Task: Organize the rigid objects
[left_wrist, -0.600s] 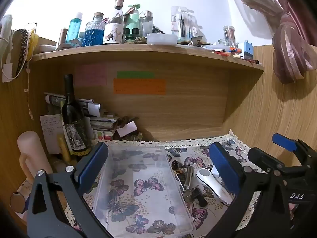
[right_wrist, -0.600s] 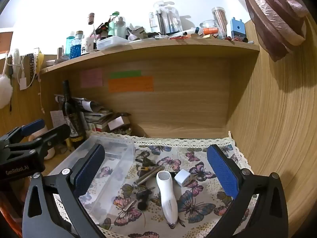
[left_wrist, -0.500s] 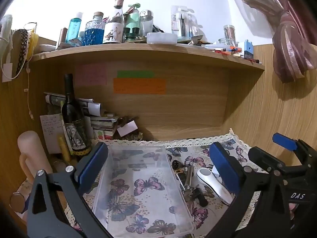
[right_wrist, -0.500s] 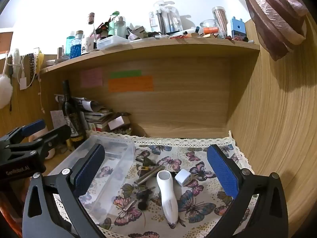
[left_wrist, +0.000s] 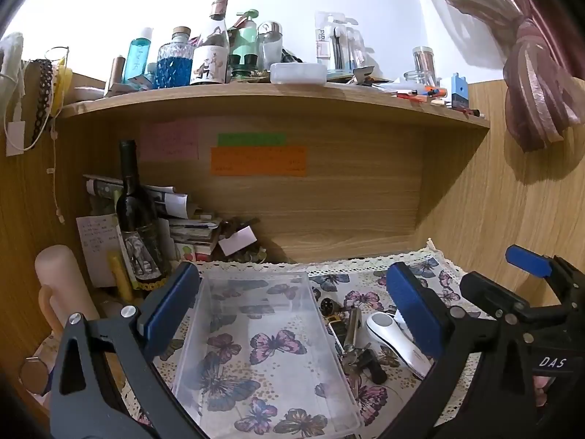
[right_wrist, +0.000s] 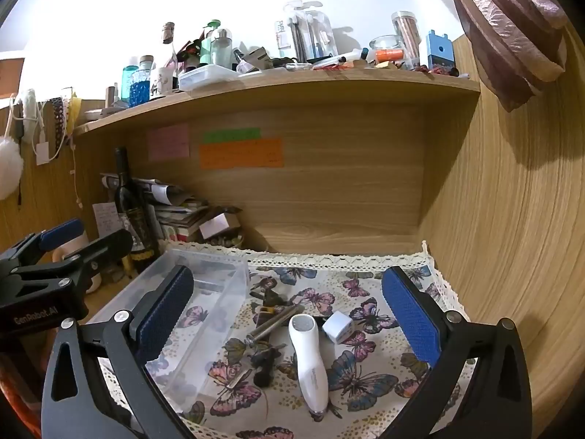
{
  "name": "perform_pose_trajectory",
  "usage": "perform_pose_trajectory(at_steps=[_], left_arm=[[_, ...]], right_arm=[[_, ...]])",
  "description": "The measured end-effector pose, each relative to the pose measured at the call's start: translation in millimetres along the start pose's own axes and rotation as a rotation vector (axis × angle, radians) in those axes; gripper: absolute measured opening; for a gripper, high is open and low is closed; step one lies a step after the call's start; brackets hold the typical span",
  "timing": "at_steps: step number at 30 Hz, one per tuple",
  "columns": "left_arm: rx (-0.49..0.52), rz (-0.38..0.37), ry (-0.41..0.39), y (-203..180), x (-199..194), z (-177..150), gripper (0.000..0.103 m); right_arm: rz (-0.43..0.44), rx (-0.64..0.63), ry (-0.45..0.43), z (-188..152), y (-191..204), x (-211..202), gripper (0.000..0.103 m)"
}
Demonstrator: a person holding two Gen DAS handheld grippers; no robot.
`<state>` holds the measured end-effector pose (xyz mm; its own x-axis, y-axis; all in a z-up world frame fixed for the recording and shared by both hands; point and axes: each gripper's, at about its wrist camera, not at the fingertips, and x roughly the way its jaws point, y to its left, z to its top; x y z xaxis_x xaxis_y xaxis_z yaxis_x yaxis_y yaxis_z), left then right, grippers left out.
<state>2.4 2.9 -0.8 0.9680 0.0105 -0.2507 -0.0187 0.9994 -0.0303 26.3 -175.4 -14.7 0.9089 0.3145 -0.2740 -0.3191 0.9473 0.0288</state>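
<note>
the right gripper (right_wrist: 289,314) hangs wide open over the butterfly-print cloth (right_wrist: 369,289), holding nothing. directly ahead of it, between its two blue pads, lies the white handheld device (right_wrist: 309,358), flat on the cloth. its long axis runs nearly straight along the gripper's line of sight, leaning a little sideways: the rounded head with the grey disc points away toward the back panel, the narrow tail points back at the gripper. so the open jaws already straddle its narrow width, and a straight drop looks enough for a grasp across the body.

just left of the device sit a metal rod (right_wrist: 274,323), lying diagonally, and some dark keys or small tools (right_wrist: 265,360); a small white cube (right_wrist: 338,325) is just beside the head on its right. the clear plastic bin (right_wrist: 204,292) stands further left, empty.

the left gripper (left_wrist: 292,307) is also fully open and empty, framing the bin (left_wrist: 256,333); from there the device (left_wrist: 396,342) lies off to the right, so the right gripper is the nearer one.
</note>
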Motion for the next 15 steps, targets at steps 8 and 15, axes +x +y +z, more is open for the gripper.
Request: perform_pose_trajectory(at_steps=[8,15], left_arm=[[0.002,0.0,-0.003,-3.8,-1.5,1.8,0.103],[0.003,0.005,-0.004,-4.3,-1.6,1.4,0.103]], right_arm=[[-0.002,0.0,0.001,0.0,-0.7,0.4,0.103],[-0.001,0.0,0.001,-0.2,-0.7,0.5,0.103]])
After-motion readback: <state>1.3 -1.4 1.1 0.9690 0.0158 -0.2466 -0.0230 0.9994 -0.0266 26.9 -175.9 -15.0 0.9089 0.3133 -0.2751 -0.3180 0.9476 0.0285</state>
